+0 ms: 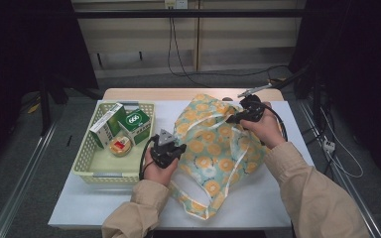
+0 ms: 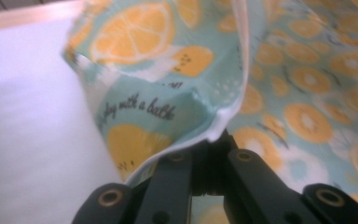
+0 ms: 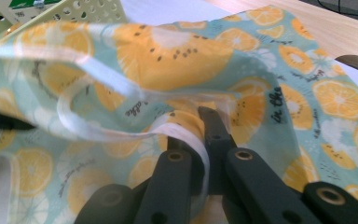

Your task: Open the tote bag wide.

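A teal cloth bag printed with orange slices lies on the white table, its white straps trailing toward the front edge. My left gripper is shut on the bag's left rim; in the left gripper view the white-edged fabric is pinched between the black jaws. At the bag's far right side my right gripper is shut on it too, and in the right gripper view a white strap and fabric are clamped between the jaws.
A pale green perforated basket stands left of the bag, holding two green-and-white boxes and a small round tin. Cables trail off the table's right side. Bare white table lies in front of the bag.
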Action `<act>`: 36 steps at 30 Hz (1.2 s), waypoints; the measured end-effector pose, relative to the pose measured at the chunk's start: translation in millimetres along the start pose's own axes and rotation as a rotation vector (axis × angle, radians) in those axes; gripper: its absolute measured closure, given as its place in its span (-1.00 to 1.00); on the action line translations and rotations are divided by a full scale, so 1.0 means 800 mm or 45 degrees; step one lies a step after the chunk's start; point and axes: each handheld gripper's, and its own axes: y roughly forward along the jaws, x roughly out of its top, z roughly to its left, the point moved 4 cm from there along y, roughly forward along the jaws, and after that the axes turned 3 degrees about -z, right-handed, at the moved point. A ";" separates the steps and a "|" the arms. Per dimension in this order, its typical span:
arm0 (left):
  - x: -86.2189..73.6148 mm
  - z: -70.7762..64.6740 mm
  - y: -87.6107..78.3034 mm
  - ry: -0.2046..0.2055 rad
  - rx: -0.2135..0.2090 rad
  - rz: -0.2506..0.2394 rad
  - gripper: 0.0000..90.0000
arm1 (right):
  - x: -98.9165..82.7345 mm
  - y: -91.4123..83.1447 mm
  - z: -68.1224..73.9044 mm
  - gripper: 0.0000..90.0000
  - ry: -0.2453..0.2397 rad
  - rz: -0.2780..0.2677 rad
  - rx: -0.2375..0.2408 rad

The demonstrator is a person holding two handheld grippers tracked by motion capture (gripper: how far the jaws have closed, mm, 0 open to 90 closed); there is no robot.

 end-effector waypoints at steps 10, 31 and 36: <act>0.027 0.013 0.002 -0.027 0.013 -0.025 1.00 | -0.003 -0.001 0.006 1.00 0.007 0.005 0.038; 0.027 -0.002 -0.017 -0.031 -0.095 -0.032 0.77 | -0.005 0.018 0.016 1.00 0.017 0.056 0.054; 0.034 -0.006 -0.026 -0.021 -0.139 -0.001 0.42 | -0.007 0.020 0.013 1.00 0.033 0.061 0.047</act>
